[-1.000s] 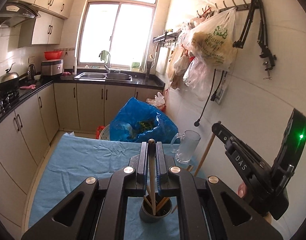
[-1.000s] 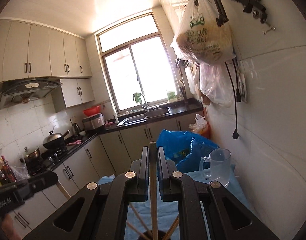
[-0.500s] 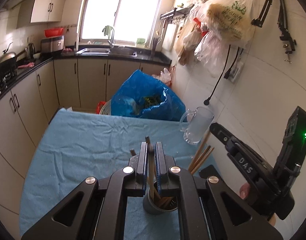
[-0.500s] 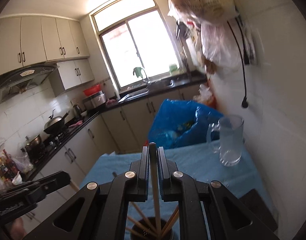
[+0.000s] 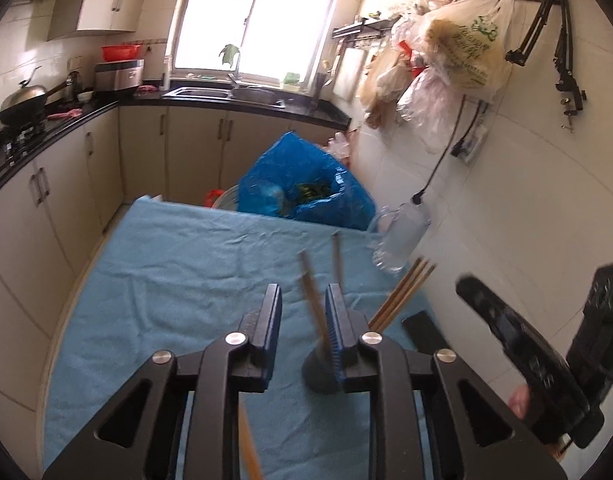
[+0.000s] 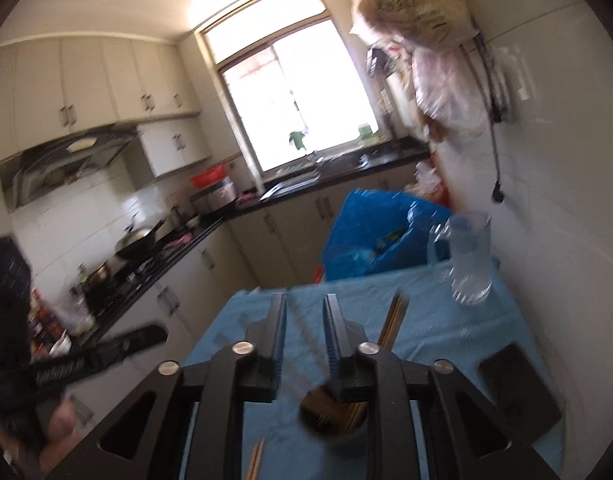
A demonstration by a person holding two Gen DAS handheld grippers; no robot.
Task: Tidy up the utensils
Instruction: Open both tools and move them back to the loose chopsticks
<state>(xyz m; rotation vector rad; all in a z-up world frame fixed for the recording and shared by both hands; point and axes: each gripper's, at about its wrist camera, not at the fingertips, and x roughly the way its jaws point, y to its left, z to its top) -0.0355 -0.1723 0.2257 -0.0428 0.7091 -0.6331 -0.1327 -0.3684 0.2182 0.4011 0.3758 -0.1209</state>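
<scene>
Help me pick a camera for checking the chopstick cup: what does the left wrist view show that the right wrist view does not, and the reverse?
Only the left wrist view shows the black clamp arm on the wall hooks and the cup from the side.

Only the right wrist view looks down into the cup, showing chopsticks standing inside, and shows the range hood.

Both show open fingers, the blue cloth, glass mug, blue bag, a black phone, and loose chopsticks on the cloth.
</scene>
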